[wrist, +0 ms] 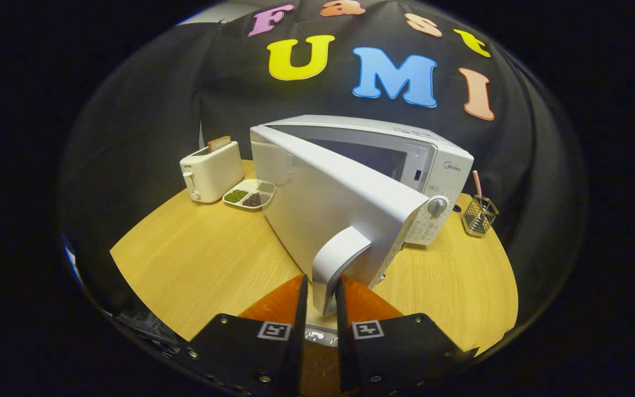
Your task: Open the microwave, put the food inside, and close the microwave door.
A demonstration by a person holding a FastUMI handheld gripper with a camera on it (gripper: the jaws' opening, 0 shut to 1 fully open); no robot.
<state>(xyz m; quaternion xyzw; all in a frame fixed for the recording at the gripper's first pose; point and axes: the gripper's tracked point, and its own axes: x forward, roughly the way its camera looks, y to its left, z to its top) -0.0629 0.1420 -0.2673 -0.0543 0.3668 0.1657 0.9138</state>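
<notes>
Microwave (pixel 433 160) sits mid-desk, its door (pixel 339 204) swung partway out toward the camera, so the cavity opening shows behind it. Door handle (pixel 337 259) is at the near edge of the door, right between the gripper's fingers. Gripper (pixel 322 298) is nearly closed, both fingers look pressed on the handle's sides, so it has hold of the handle.

Progress, as I judge it: step 1 (open) is underway, prob. not finished, since the door isn't wide enough yet for loading. Steps 2 & 3 (food in, door closed) not done. Can't see inside the cavity well enough to say what's in it.

Likely food: divided tray (pixel 249 194) w/ green and dark-brown fillings, on the desk (pixel 196 259) just beside the door's hinge side, untouched. Toaster (pixel 210 171) w/ a slice sticking up stands just beyond the tray. Wire holder (pixel 479 215) w/ a straw is on the far side of the microwave, near the control panel.
</notes>
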